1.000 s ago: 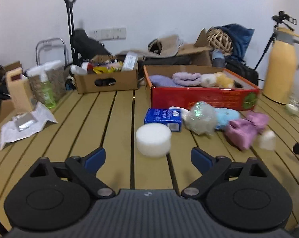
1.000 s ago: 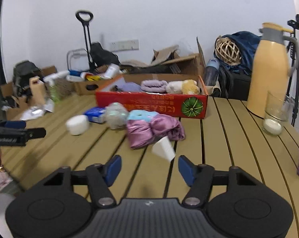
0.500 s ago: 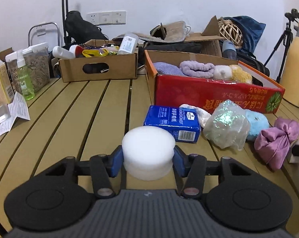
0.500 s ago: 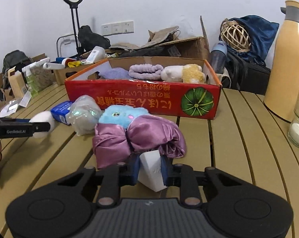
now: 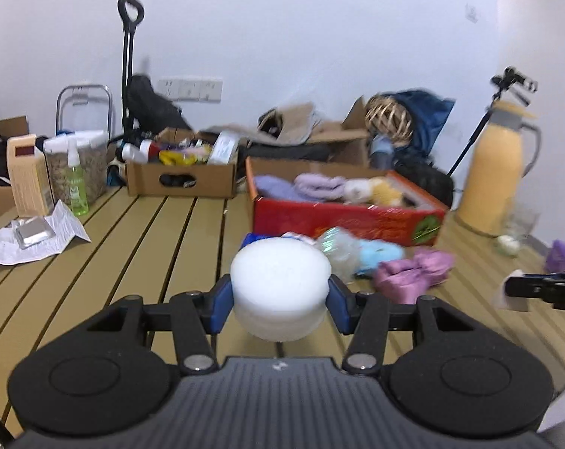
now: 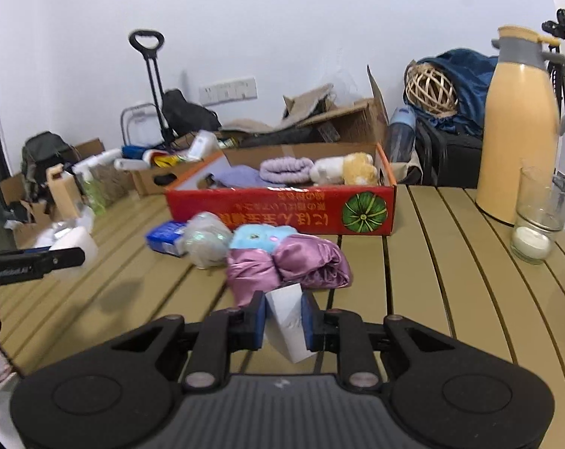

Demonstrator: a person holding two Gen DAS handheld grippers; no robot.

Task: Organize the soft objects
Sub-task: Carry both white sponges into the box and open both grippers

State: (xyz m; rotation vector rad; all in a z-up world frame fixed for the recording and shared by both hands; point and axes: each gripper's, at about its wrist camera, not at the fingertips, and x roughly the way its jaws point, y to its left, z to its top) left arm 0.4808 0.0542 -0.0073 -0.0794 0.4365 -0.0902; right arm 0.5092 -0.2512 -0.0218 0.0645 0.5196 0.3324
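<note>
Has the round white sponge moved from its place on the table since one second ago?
Yes. The round white sponge then lay on the table short of the red box; now the left gripper has closed on it and holds it up.

White round sponge between blue pads on a black left gripper. White wedge sponge between blue pads too. Tan slatted table, dark gaps. Red box — green pumpkin print, yellow lettering — with lilac towel and white-and-yellow plush. Shiny pink satin bundle, sky-blue plush, iridescent pale ball, blue tissue pack. Pale orange jug, grey collar.
</note>
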